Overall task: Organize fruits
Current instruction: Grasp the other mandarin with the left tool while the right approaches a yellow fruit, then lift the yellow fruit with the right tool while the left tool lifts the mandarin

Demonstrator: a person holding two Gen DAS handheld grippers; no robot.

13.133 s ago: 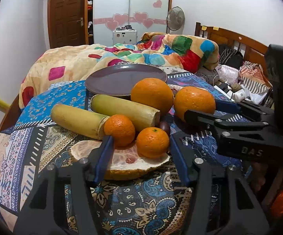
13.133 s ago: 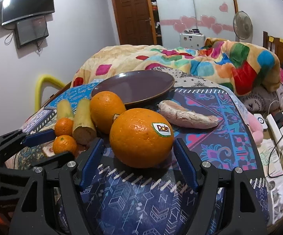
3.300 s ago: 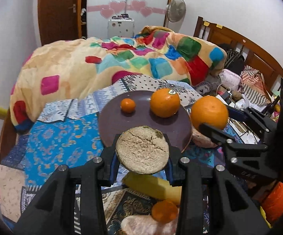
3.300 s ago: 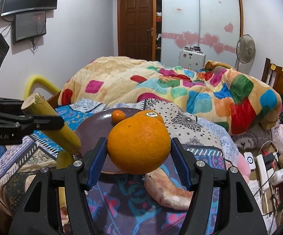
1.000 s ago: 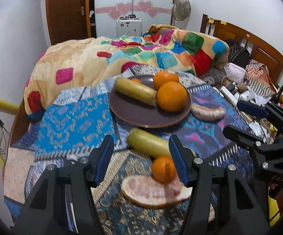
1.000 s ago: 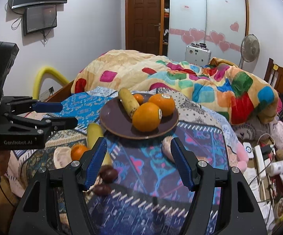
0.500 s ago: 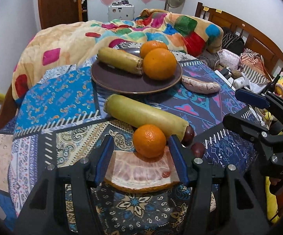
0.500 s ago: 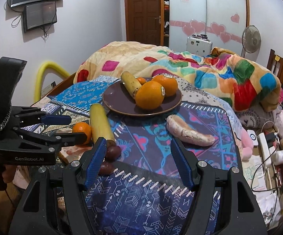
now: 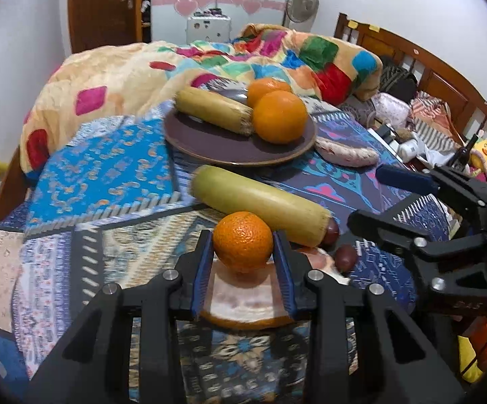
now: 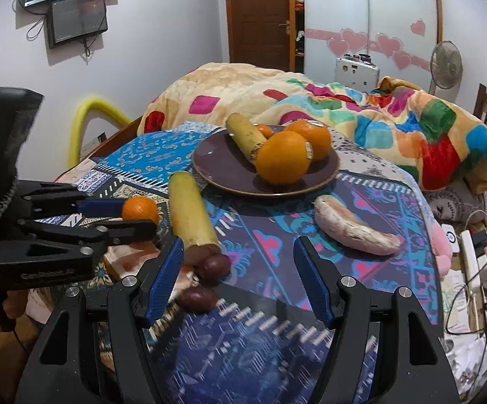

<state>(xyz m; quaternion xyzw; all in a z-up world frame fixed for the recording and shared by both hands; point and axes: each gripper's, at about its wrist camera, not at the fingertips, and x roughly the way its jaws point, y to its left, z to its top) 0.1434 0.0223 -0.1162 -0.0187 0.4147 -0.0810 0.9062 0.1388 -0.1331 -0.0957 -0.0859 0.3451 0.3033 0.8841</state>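
Observation:
My left gripper (image 9: 243,252) is shut on a small orange (image 9: 242,241), just above a cut pomelo slice (image 9: 246,298); the small orange also shows in the right wrist view (image 10: 140,209). A long yellow fruit (image 9: 260,199) lies behind it. The brown plate (image 9: 209,141) holds another yellow fruit (image 9: 214,110) and two big oranges (image 9: 279,116). My right gripper (image 10: 238,281) is open and empty above the cloth, beside two dark plums (image 10: 214,266).
A pinkish pomelo wedge (image 10: 354,227) lies right of the plate. A colourful blanket (image 10: 361,107) is piled behind the table. Cables and clutter (image 10: 472,269) sit off the right edge.
My left gripper has closed on the small orange that lay on the pomelo slice. The right gripper has lowered slightly toward the plums and stays open.

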